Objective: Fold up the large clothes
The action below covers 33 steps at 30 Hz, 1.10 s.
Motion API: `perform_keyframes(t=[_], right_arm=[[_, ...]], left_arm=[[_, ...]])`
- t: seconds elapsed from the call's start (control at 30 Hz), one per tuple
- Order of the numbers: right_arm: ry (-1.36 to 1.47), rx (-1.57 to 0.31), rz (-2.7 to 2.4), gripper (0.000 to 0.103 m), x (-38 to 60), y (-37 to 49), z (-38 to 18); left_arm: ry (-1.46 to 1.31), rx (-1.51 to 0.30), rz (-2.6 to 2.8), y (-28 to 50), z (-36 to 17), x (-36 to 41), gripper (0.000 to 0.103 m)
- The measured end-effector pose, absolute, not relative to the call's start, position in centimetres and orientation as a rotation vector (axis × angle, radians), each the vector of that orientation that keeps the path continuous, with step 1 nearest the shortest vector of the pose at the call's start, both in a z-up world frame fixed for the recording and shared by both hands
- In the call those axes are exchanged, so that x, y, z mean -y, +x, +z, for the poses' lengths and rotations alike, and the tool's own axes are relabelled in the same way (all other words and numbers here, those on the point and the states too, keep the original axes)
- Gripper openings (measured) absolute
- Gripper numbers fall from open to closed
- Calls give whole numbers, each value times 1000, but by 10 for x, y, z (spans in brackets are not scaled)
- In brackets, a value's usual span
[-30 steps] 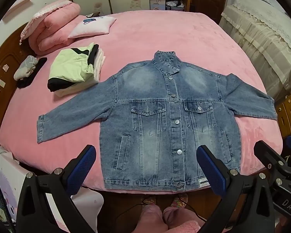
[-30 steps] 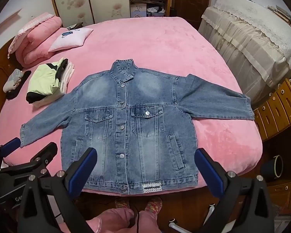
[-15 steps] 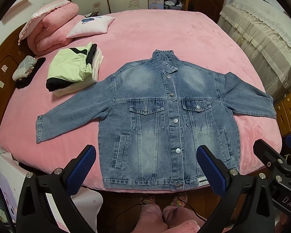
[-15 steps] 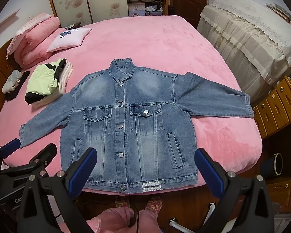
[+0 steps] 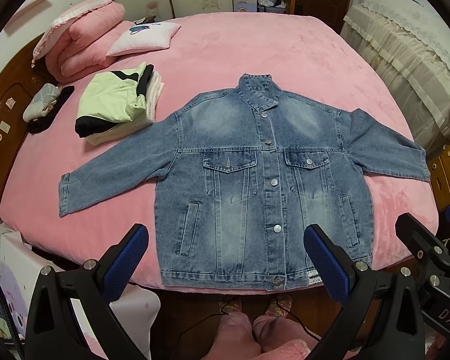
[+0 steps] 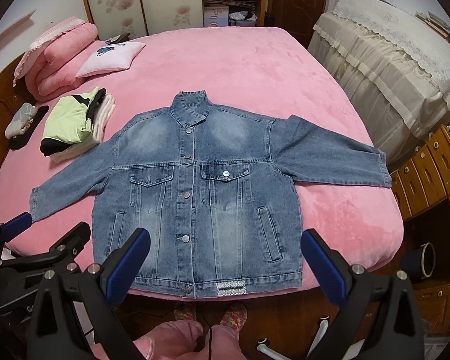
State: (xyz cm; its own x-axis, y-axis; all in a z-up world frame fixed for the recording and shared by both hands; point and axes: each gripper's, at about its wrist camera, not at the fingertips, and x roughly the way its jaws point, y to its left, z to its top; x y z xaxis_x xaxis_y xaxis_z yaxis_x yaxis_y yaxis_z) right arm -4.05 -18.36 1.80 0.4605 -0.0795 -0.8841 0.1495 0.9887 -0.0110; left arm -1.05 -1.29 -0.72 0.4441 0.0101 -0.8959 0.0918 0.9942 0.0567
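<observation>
A blue denim jacket [image 5: 255,186] lies flat and buttoned on the pink bed [image 5: 255,48], front up, collar away from me, both sleeves spread out; it also shows in the right wrist view [image 6: 195,192]. Its hem lies at the near bed edge. My left gripper [image 5: 226,258] is open and empty, held above the hem. My right gripper [image 6: 225,264] is open and empty, also above the hem. Each gripper shows at the edge of the other's view.
A stack of folded clothes [image 5: 117,105] lies left of the jacket. A pink quilt [image 5: 81,42], a white pillow [image 5: 144,39] and socks [image 5: 45,105] lie at the far left. A covered sofa [image 6: 390,69] and wooden drawers [image 6: 429,168] stand on the right.
Both views have shifted slightly; the jacket sits a little higher in the frame. The jacket itself has not moved and both grippers stay open.
</observation>
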Motion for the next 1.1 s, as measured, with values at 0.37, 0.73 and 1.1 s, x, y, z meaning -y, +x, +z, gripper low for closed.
perform_keyframes(t=[0.37, 0.73, 1.1], right_arm=[[70, -1059, -132, 101, 194, -47, 22], [67, -1054, -84, 101, 204, -53, 14], [-18, -1075, 76, 101, 157, -42, -13]], left_arm=[[102, -1091, -28, -18, 5, 15, 102], [-64, -1124, 16, -37, 9, 3, 102], [-457, -1216, 317, -57, -30, -126, 102]])
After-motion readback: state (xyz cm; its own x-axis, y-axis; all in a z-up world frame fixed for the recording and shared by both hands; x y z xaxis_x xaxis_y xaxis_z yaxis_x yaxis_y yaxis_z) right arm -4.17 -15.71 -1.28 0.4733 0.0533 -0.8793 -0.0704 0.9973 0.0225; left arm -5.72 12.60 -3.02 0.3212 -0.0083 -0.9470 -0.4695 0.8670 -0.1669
